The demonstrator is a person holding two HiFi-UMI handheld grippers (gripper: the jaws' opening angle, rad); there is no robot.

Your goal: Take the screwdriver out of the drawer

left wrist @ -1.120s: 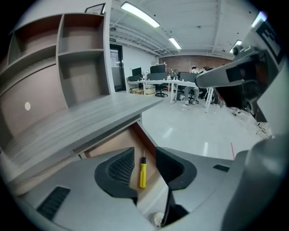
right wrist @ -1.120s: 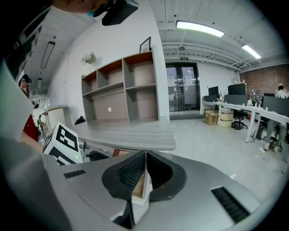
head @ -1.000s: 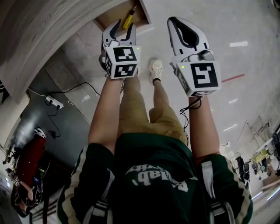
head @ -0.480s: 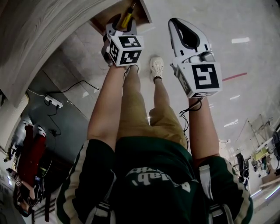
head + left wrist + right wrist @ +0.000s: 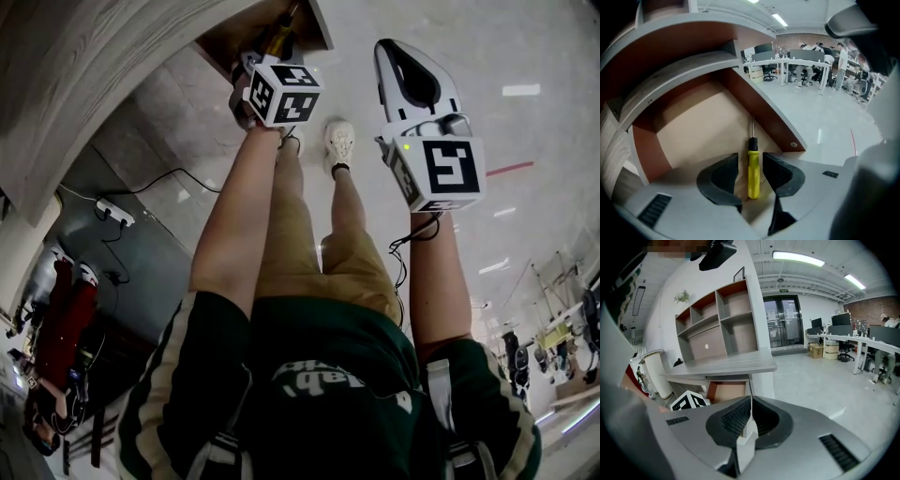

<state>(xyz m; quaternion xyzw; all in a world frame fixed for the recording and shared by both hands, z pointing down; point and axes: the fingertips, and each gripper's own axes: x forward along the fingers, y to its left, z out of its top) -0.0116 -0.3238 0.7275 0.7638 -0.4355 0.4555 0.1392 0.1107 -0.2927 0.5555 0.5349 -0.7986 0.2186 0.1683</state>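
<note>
The yellow-handled screwdriver (image 5: 753, 171) lies in the open wooden drawer (image 5: 693, 131), along its right wall, with the thin shaft pointing away. My left gripper (image 5: 751, 174) reaches into the drawer, open, one dark pad on each side of the handle with small gaps. In the head view the left gripper (image 5: 270, 49) is at the drawer (image 5: 234, 39) under the desk, and the screwdriver (image 5: 279, 36) shows just past its marker cube. My right gripper (image 5: 410, 80) hangs above the floor to the right, shut with nothing in it; its jaws meet in the right gripper view (image 5: 749, 420).
The grey desk top (image 5: 84, 66) overhangs the drawer at upper left. A power strip with cable (image 5: 117, 217) lies on the floor, and a red object (image 5: 64, 328) at far left. The person's shoe (image 5: 338, 142) is below the grippers. A shelf unit (image 5: 722, 319) stands behind the desk.
My left gripper has moved forward and up into the drawer, so its jaws now sit on either side of the screwdriver handle. The right gripper has hardly shifted.
</note>
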